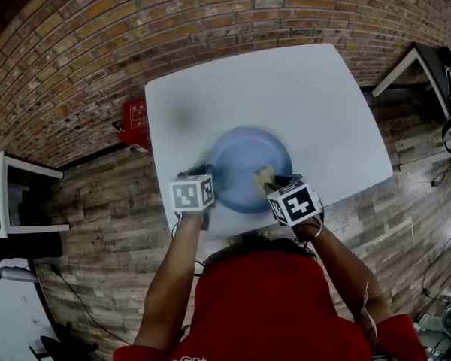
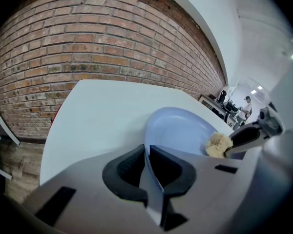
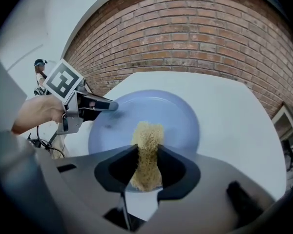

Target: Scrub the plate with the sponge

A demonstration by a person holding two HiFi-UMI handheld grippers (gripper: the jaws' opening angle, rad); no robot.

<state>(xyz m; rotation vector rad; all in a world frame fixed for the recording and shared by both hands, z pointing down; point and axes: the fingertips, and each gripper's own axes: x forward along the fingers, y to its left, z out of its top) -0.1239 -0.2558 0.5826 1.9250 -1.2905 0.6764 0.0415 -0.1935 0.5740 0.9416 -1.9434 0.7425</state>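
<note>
The left gripper (image 2: 147,165) has its two jaws pinched shut on the near left edge of the plate (image 2: 178,128). The thin blue rim sits right between the dark pads (image 2: 124,167). The right gripper (image 3: 146,168) has its jaws squeezed on the sponge (image 3: 147,143). The sponge is yellow and scruffy, and it sticks out past the jaw tips. Its far end is over the inside of the plate, on the right side near the person, and it looks to touch the plate there.

The plate is round, pale blue and shallow. It lies flat on the white table (image 1: 301,89), close to the edge where the person stands, with the two grippers on either side of it. Each gripper has a white cube with black square marks on top. A bare hand (image 3: 36,112) holds the left gripper from behind.

The person wears a red top (image 1: 278,299) with short sleeves, and both arms reach forward over the table edge. The rest of the table top is plain white. A red thing (image 1: 135,122) stands on the floor just beside the table's left side. The floor is wooden boards (image 1: 105,224), and a brick wall (image 1: 135,21) runs behind the table.
</note>
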